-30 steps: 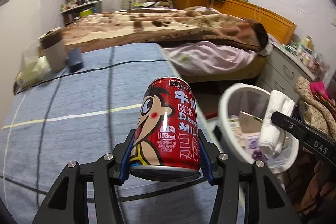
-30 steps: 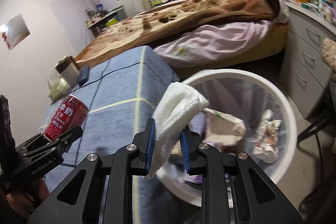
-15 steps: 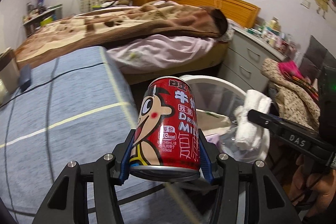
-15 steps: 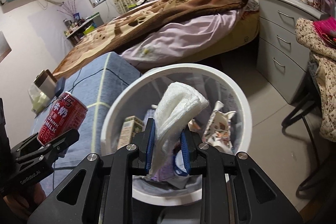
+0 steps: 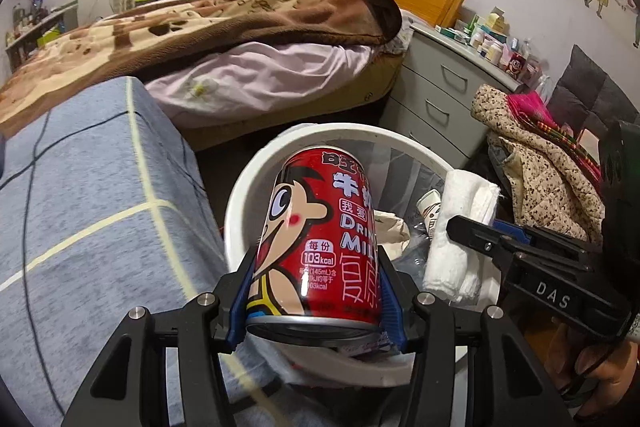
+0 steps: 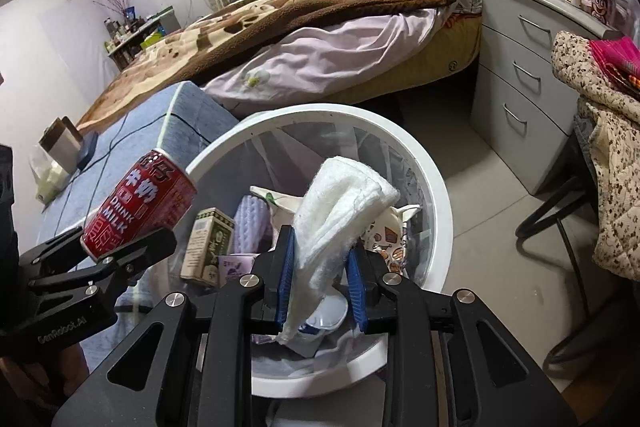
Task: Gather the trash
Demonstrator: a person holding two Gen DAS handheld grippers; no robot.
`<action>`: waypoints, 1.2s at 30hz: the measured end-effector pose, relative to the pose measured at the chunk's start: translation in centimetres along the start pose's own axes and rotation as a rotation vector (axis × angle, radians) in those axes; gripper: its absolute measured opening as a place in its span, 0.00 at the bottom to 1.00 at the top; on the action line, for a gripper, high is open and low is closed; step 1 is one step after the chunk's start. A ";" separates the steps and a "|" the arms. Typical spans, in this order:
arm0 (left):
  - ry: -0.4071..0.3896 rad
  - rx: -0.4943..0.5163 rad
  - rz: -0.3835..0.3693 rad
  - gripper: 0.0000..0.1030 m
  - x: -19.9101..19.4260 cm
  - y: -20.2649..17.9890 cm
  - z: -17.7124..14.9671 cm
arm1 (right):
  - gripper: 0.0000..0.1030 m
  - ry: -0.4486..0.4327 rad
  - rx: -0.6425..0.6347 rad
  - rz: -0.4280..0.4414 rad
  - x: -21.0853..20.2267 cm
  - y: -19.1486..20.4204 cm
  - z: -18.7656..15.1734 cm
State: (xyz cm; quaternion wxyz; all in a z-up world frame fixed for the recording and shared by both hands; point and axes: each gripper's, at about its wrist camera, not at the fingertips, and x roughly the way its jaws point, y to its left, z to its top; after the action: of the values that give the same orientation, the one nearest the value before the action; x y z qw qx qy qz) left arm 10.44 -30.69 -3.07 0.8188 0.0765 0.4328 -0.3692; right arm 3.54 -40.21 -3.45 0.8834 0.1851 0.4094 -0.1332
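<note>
My left gripper (image 5: 316, 291) is shut on a red milk drink can (image 5: 320, 239) and holds it upright over the near-left rim of the white trash bin (image 5: 240, 203). The can also shows in the right wrist view (image 6: 140, 203). My right gripper (image 6: 320, 275) is shut on a folded white tissue (image 6: 340, 211) and holds it above the bin's inside; the bin's rim (image 6: 436, 187) lies under it. The tissue also shows in the left wrist view (image 5: 460, 227). The bin holds several pieces of trash, among them a small carton (image 6: 208, 247).
A blue-grey striped surface (image 5: 92, 207) lies left of the bin. A bed with a brown blanket (image 5: 224, 27) is behind. A grey drawer chest (image 6: 528, 67) and a chair with clothes (image 6: 600, 131) stand to the right.
Both grippers have moved right from above the blue surface to over the bin, each still holding its item.
</note>
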 end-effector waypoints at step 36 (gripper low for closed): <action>-0.079 -0.087 0.103 0.52 -7.6 3.5 -4.1 | 0.63 -0.094 -0.117 0.036 -5.1 4.5 -1.7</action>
State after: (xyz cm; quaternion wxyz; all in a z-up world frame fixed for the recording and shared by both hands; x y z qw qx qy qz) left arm 7.41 -22.27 -0.50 0.8558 0.0482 0.4111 -0.3103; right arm 0.93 -34.97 0.45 0.9133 0.1339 0.3710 -0.1015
